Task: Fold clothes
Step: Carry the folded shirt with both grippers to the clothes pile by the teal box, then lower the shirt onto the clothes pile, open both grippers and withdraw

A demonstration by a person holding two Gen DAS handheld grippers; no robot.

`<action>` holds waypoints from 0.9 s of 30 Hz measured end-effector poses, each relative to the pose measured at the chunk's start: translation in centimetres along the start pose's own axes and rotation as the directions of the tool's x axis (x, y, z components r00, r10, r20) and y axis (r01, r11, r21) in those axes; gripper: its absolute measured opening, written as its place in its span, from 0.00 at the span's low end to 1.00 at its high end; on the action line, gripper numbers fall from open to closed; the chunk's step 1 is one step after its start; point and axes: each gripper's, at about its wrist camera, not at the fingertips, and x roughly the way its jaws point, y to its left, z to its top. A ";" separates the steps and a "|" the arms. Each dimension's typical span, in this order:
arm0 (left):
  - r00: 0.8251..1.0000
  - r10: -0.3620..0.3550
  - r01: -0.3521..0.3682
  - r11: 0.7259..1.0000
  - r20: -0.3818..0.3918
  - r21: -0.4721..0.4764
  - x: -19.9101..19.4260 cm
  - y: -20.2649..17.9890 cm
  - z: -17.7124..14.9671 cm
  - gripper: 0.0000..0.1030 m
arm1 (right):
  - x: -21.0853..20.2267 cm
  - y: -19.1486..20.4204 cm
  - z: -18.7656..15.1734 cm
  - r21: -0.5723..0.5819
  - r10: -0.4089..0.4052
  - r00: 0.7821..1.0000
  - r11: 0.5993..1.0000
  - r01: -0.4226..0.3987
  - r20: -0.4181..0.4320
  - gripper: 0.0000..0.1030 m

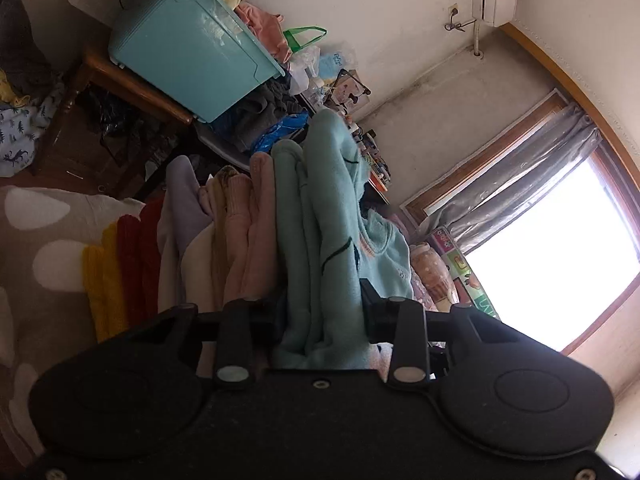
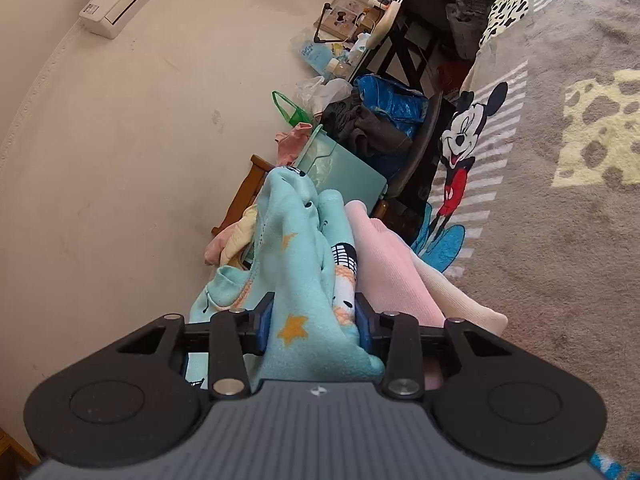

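A folded teal fleece garment with small prints stands bunched between the jaws of my left gripper, which is shut on it. The same teal garment, with orange stars and a cartoon print, fills my right gripper, also shut on it. Beside it lies a stack of folded clothes: pink, cream, lilac, red and yellow pieces. In the right wrist view a pink folded piece and a cream one lie just right of the teal garment.
A grey blanket with a cartoon mouse print covers the bed. A teal storage bin sits on a wooden chair, with loose clothes and bags around it. A cluttered dark table stands by the wall. A bright window is on the right.
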 end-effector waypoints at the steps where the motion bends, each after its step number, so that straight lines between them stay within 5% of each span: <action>1: 1.000 -0.007 0.007 1.000 0.006 -0.022 -0.1 0.4 0.1 0.35 | 0.0 0.7 0.0 -0.006 -0.011 1.000 1.000 0.011 0.004 0.41; 7: 0.999 -0.034 0.038 0.995 0.036 -0.097 -1.8 1.1 1.1 0.40 | 0.4 3.3 0.6 -0.050 -0.008 1.000 0.999 0.009 0.017 0.52; 14: 0.996 -0.032 0.033 0.999 0.080 -0.006 -4.9 -0.7 1.8 0.55 | -2.7 5.6 0.4 -0.134 -0.026 0.993 0.990 0.041 0.113 0.66; 21: 0.995 0.063 -0.072 0.991 0.083 0.114 -7.9 -2.7 0.6 0.69 | -6.8 7.9 -0.9 -0.234 -0.079 0.993 0.967 0.097 0.086 0.78; 23: 0.992 0.105 -0.117 0.978 0.075 0.170 -8.7 -3.5 0.0 0.81 | -8.0 9.2 -1.5 -0.282 -0.112 0.991 0.951 0.126 0.068 0.83; 27: 0.984 0.166 -0.175 0.941 0.057 0.288 -10.7 -5.6 -1.2 0.87 | -10.4 12.4 -2.7 -0.393 -0.187 0.982 0.900 0.187 0.039 0.90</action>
